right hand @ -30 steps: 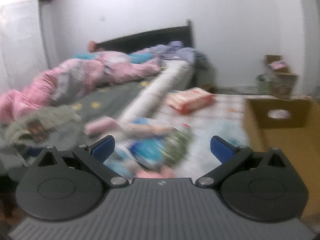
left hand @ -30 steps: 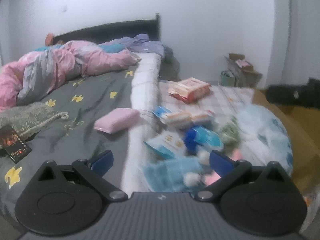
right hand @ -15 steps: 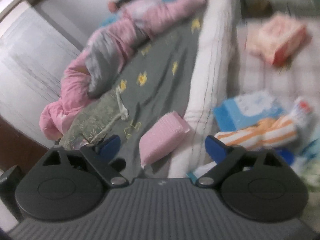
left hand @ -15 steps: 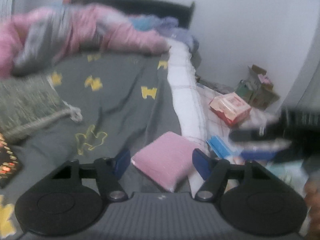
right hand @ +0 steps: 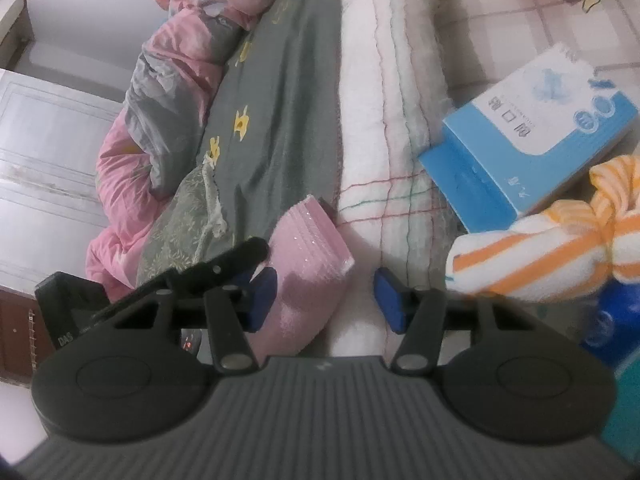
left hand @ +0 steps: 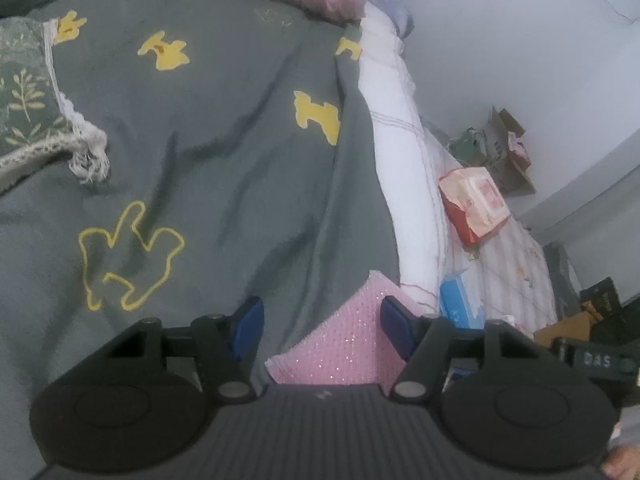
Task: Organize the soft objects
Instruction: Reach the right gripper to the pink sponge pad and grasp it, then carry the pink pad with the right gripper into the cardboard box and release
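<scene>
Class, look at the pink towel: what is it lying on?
The pink towel lies on the grey sheet at the bed's edge, beside the white quilt. What is directly beneath it is covered.

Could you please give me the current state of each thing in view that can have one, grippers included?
left gripper: jaws closing, pink pack between them, one pad touching it.
right gripper: jaws closing around the pack's other end, not clamped.
pink pack: lying at the grey sheet's edge.
blue box: lying flat, closed.
striped towel: rolled, knotted.
red pack: lying on the checked cover.
</scene>
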### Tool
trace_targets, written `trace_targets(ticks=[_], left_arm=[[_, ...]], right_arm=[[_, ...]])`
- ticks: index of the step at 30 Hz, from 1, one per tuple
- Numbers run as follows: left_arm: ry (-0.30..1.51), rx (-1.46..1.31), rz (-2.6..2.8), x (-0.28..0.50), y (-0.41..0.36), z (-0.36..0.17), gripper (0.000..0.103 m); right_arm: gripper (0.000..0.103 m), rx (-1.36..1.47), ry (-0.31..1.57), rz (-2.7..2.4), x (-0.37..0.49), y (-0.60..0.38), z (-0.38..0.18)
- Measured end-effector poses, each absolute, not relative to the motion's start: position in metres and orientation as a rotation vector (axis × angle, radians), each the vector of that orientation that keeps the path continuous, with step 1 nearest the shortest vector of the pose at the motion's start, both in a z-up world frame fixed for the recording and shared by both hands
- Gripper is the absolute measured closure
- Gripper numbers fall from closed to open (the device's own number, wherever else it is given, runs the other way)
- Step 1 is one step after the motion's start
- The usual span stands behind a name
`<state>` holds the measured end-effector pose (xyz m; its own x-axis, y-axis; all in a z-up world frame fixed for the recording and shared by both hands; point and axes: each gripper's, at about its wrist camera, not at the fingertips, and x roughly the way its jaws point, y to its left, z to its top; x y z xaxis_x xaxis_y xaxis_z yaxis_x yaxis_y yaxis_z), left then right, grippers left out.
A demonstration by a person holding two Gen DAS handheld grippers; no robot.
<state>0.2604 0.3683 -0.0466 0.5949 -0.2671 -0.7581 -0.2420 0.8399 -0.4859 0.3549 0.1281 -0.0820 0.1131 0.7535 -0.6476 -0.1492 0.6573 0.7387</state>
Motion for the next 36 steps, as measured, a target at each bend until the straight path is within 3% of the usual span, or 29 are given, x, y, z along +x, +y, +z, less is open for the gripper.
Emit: trace_targets(ticks=[6, 11, 21, 28, 36], left_arm=[[0.964, -0.583, -0.085, 0.247, 0.356, -0.042, 0.04], [0.934, -0.518, -0.07, 0.227, 0.338, -0.021, 0.045], [0.816, -0.501, -0.082, 0.165, 0.293, 0.053, 0.047], [0.769, -0.458, -0.192, 0.161, 0.207, 0.098, 0.047], [0.809, -0.378, -0.455, 0.211, 0.053, 0.102, 0.047]], right_arm=[[0.052, 0.554, 1.279, 0.748, 0.356, 0.136, -0.082], [0.063, 0.561, 1.264, 0.775, 0.353, 0.134, -0.074], [0.064, 0.549, 1.139, 0.887, 0.32, 0.108, -0.003], [0.064, 0.597, 1.014, 0.893, 0.291, 0.013, 0.056], [0.064, 0.681, 0.892, 0.699, 0.274, -0.165, 0.085]])
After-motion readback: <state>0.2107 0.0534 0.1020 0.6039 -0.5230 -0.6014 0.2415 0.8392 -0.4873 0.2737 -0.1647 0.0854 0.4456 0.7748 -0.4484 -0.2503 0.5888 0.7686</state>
